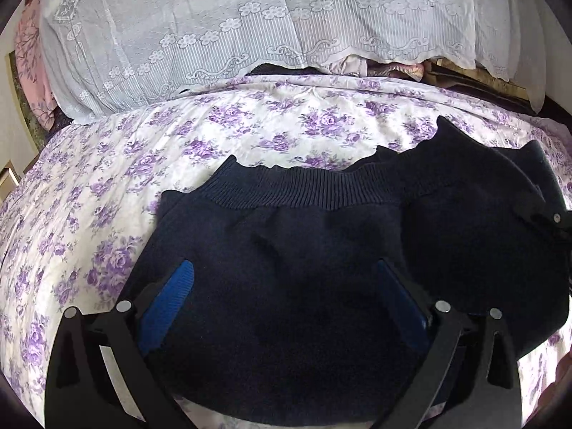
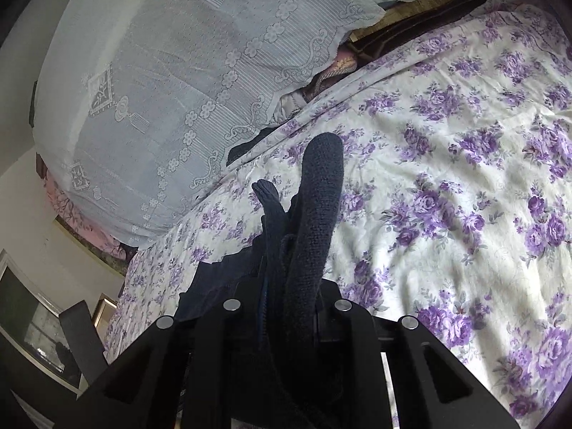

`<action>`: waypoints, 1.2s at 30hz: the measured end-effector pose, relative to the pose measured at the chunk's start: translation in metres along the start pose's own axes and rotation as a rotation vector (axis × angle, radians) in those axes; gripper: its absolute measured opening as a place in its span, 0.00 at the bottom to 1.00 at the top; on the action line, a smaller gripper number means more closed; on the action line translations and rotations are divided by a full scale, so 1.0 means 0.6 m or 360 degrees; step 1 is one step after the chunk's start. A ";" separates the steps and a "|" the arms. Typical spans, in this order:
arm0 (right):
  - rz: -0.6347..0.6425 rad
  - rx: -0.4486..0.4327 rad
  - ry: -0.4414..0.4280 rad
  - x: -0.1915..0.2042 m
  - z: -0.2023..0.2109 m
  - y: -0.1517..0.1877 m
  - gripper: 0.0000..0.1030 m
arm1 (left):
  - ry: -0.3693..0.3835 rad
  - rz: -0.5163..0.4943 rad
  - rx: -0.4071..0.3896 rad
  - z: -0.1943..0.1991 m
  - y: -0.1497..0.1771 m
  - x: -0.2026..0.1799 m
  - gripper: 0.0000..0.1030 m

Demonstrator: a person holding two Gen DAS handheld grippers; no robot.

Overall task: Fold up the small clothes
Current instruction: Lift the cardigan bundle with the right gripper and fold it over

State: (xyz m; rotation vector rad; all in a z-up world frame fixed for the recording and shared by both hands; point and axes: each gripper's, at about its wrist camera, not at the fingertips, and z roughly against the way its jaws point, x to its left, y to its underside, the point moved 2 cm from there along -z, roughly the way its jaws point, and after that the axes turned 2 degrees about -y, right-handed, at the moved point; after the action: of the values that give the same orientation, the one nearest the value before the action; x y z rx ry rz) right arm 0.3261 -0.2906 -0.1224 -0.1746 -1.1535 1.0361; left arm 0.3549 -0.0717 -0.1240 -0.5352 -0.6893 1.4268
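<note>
1. Navy knit: a small sweater (image 1: 286,250) lies on the floral sheet (image 1: 107,196), its ribbed hem (image 1: 304,189) turned toward the far side of the bed.
2. Left gripper (image 1: 286,293) hangs over the sweater's body with its jaws wide apart; the blue pads (image 1: 168,304) stand on either side of the dark cloth and pinch nothing.
3. Right gripper (image 2: 286,304) has its jaws drawn together on a bunched fold of the sweater (image 2: 314,214), which pokes up and forward between the fingers.
4. From the right wrist view, a narrower ribbed tip (image 2: 266,193) of the same cloth sticks out just left of the thick fold.
5. From the left wrist view, the sweater's right part (image 1: 482,221) is lifted and rumpled, with the right gripper's black frame (image 1: 557,214) touching it at the picture's edge.
6. White lace cloth (image 1: 214,35) covers a bulky heap at the far edge of the sheet.
7. Beneath the lace's hem, some pink and brown fabrics (image 1: 393,68) peek out; what they are cannot be told.
8. Pink cloth (image 1: 32,64) shows at the far left beside the lace.
</note>
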 end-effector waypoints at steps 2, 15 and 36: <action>0.0004 -0.0001 -0.0002 0.007 0.001 0.000 0.18 | 0.0018 0.0015 0.0044 -0.013 -0.012 -0.001 0.95; 0.0182 -0.0025 0.0037 0.062 0.002 0.008 0.18 | 0.0155 -0.0041 0.0135 -0.058 -0.055 -0.051 0.96; 0.0340 -0.0034 0.0139 0.211 -0.031 0.029 0.18 | 0.0241 0.0038 -0.0009 -0.029 -0.108 0.066 0.96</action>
State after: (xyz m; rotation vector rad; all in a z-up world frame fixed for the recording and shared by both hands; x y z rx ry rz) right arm 0.3340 -0.1795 -0.0566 -0.3628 -1.0832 1.1923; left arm 0.4135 -0.0367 -0.0860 -0.6505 -0.5675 1.3908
